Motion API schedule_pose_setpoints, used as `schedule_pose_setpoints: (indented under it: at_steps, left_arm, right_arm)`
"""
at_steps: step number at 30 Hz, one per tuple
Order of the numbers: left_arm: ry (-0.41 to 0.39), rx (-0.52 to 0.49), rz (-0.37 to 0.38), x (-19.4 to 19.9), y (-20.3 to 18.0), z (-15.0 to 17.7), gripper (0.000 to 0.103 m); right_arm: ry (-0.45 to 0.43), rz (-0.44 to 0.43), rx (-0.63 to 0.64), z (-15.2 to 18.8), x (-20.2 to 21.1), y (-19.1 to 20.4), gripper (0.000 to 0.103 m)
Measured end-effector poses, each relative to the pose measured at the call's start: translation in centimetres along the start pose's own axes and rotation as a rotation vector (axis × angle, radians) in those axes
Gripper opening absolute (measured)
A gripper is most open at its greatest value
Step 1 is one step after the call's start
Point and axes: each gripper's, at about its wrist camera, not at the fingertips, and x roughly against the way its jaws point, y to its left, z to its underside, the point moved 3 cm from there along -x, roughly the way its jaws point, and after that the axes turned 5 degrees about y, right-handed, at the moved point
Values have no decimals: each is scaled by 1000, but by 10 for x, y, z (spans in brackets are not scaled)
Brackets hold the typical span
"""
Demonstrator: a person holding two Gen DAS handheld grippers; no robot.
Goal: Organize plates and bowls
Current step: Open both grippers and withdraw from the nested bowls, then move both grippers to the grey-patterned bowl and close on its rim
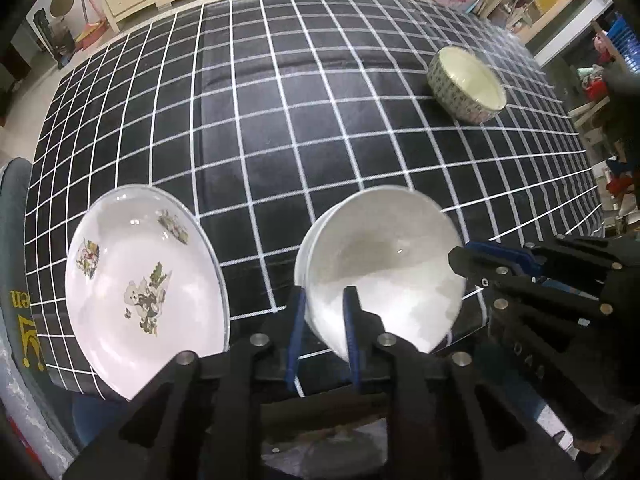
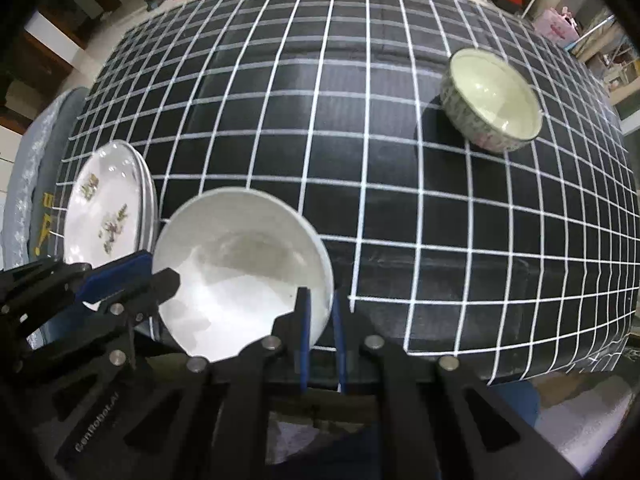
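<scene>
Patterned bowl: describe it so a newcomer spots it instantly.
Start at the black tablecloth with the white grid. At its far right stands the patterned bowl, alone and upright. Unlike the plain white bowl near the front, its outer wall carries a small floral print, and its inside is cream.

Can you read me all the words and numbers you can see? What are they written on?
"...robot.AI", roughly: small white print on a black gripper body; the first letters are too blurred to read.
Yellow letters on the grey cover beside the table: cut off and unreadable.
Flowered plate, white bowl, patterned bowl: pictures and patterns only, no words.
</scene>
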Motion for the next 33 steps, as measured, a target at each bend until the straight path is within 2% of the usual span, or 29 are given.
schedule_pose_setpoints:
  at_steps: [4,9,12,19,33]
  left_arm:
    - [-30,-8,43,13,-10,-8,20]
    - [-73,-30,86,34,-31,-25,20]
    - [-90,-41,113,44,-45,-39,25]
    - [-104,-74,126,42,-75,-80,25]
    - [-70,-139,111,5,-117,-161,25]
  right_arm:
    - [-50,-37,-15,-6,25,-14,18]
    - [-118,-66,-71,-16,56,-43,40]
    - [-155,-60,-96,-23,72,-63,41]
    - [-180,-49,-154,-37,82,-105,42]
    - [-151,-25,-255,-76,52,-177,42]
